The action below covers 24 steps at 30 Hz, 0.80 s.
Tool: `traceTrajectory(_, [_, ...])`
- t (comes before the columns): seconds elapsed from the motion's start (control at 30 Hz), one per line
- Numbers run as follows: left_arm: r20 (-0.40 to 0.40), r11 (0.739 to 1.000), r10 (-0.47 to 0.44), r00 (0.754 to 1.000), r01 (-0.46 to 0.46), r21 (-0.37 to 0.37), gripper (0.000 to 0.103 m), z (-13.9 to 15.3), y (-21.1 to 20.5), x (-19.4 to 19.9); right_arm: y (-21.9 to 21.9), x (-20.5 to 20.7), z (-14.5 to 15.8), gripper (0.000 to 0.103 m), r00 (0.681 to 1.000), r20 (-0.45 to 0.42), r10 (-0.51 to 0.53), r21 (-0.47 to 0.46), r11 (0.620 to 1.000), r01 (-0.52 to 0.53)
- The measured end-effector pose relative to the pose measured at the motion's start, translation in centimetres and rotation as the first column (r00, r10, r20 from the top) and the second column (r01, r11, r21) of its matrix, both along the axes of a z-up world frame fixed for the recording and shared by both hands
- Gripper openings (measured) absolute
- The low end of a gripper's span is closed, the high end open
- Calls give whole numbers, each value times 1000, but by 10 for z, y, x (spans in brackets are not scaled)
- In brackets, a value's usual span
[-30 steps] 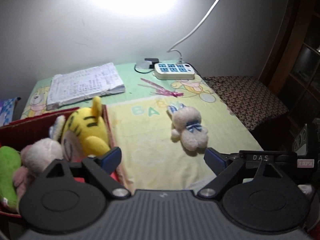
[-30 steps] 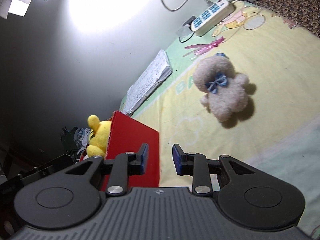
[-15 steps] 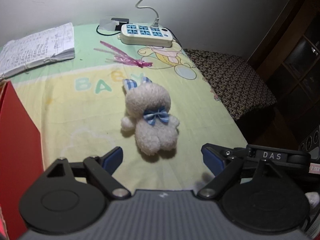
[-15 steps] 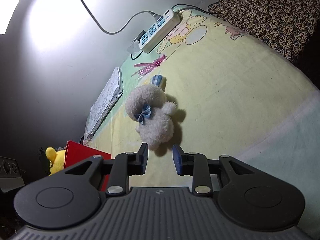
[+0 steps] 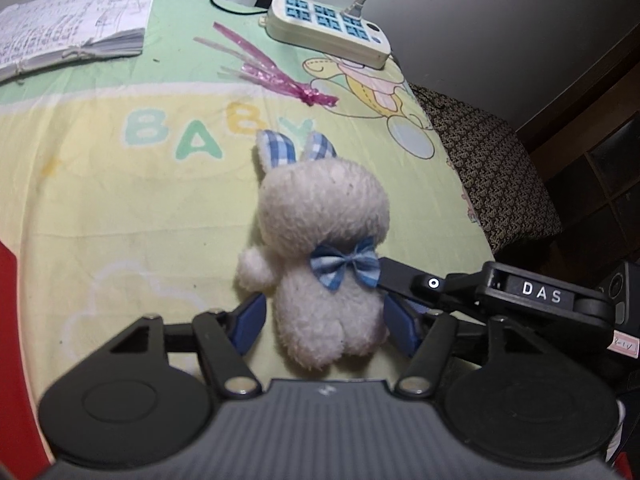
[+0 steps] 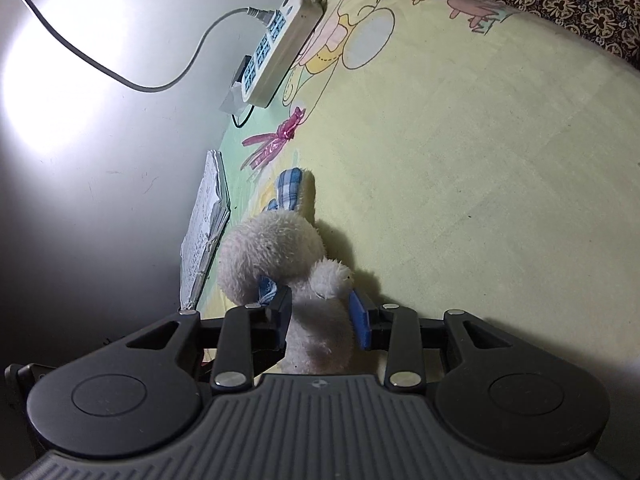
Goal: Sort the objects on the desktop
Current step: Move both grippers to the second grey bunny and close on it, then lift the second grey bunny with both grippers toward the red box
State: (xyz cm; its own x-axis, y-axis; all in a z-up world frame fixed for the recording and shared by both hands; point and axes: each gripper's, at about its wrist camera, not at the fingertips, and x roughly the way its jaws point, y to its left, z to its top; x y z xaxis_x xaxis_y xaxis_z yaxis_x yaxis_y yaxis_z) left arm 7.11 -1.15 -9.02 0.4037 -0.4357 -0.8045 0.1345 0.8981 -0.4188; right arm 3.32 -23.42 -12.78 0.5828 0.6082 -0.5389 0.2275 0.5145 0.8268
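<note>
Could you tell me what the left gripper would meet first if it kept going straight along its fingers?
The white plush rabbit: its body already sits between the left gripper fingers, which look open around it; contact is unclear.

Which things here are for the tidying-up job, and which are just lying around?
For the job:
plush bunny, lying between the jaws of both the left gripper and the right gripper
red box, seen at the edge

Just lying about:
power strip
notebook
pink ribbon
baby-print cloth covering the table
</note>
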Motion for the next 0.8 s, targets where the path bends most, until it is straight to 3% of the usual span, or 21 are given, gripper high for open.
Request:
traceTrajectory(0.37, [-24, 999, -30, 999, 29, -41, 61, -9, 1, 14, 13, 24, -11, 32, 997, 18, 74, 35, 997, -74])
traceTrajectory(0.53, [-3, 998, -65, 998, 65, 8, 59, -1, -1, 4, 14, 21, -5, 29, 994, 21, 105, 25, 994, -105])
traceTrajectory(0.8, [-17, 993, -119, 993, 119, -13, 59, 13, 4, -36, 12, -6, 3, 28, 991, -17, 135, 69, 989, -134])
